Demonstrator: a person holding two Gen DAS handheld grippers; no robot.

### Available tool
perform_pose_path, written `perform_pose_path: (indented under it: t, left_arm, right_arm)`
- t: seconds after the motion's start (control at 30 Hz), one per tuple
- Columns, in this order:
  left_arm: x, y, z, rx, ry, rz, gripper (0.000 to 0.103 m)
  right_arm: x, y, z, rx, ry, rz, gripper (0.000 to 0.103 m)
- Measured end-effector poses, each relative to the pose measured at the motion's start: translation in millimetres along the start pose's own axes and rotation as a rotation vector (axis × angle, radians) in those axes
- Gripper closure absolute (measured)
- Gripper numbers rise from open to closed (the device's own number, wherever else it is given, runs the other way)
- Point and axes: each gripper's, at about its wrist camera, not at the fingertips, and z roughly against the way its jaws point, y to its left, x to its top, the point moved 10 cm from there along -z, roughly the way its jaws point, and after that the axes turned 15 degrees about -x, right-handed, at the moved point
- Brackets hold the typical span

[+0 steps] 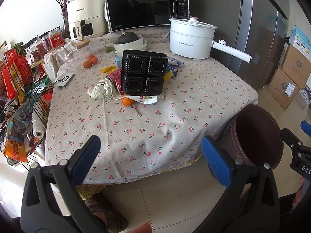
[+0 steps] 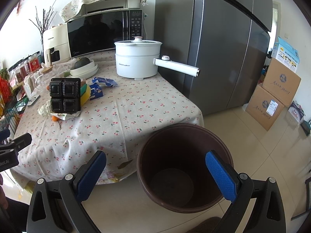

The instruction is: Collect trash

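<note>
Nothing is collected yet: the bin is empty, the trash pile sits mid-worktop, and both the left gripper and the right gripper are spread and hold nothing.

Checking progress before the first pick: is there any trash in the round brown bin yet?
No, the round brown bin beside the table shows only its bare dark bottom in the right wrist view.

Each black plastic two-finger left claw and right claw is built alike: broad black arms with triangular cut-outs, fastened by round silver screws. The fingers are faced with blue, finely textured pads. White lettering is printed on both black bodies, only partly legible.
</note>
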Motion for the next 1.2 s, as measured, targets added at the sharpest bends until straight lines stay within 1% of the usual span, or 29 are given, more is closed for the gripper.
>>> perform_pose_path:
  t: [0.2,0.47,0.57,0.63,0.7,0.77,0.87,0.93,1.0,1.03,1.1,1.13,1.17,1.2]
  left_arm:
    - [3,0,0,-0.003,-0.004,0.000,0.000]
    - [10,0,-1,-0.027,-0.022,0.002,0.000]
    - [17,4,-7,-0.043,-0.015,-0.005,0.000]
    - [24,8,-11,-0.048,-0.018,-0.010,0.000]
    - [34,14,-19,-0.061,-0.011,-0.003,0.000]
    - [44,19,-32,-0.072,0.022,0.012,0.000]
    - [60,28,-51,-0.059,0.048,0.029,0.000]
    - [74,33,-63,-0.050,0.036,0.017,0.000]
    - [89,41,-71,-0.032,0.007,0.000,0.000]
    - [97,48,-75,-0.019,-0.007,0.000,0.000]
    - [108,58,-88,-0.049,-0.004,0.035,0.001]
    - [112,63,-95,-0.068,0.007,0.054,0.001]
    - [116,67,-102,-0.077,0.012,0.068,0.001]
    - [119,70,-107,-0.086,0.014,0.081,0.001]
  right_arm:
    - [1,-2,0,-0.005,-0.002,0.002,0.000]
    - [3,-3,0,-0.030,-0.009,0.015,0.000]
    - [9,-2,1,-0.029,-0.008,0.035,0.000]
    - [19,2,1,-0.020,0.004,0.074,0.000]
    - [38,3,3,0.005,0.001,0.084,0.000]
    - [59,6,2,0.037,-0.001,0.092,0.000]
    - [83,12,-10,0.072,0.024,0.106,0.000]
    - [94,17,-20,0.084,0.024,0.105,0.000]
    - [96,21,-34,0.102,0.026,0.082,0.000]
    - [92,22,-42,0.111,0.034,0.068,0.000]
    - [72,25,-67,0.091,0.142,0.088,0.000]
    - [63,30,-77,0.121,0.198,0.104,0.000]
    - [58,31,-81,0.148,0.222,0.098,0.000]
    - [55,30,-86,0.153,0.243,0.088,0.000]
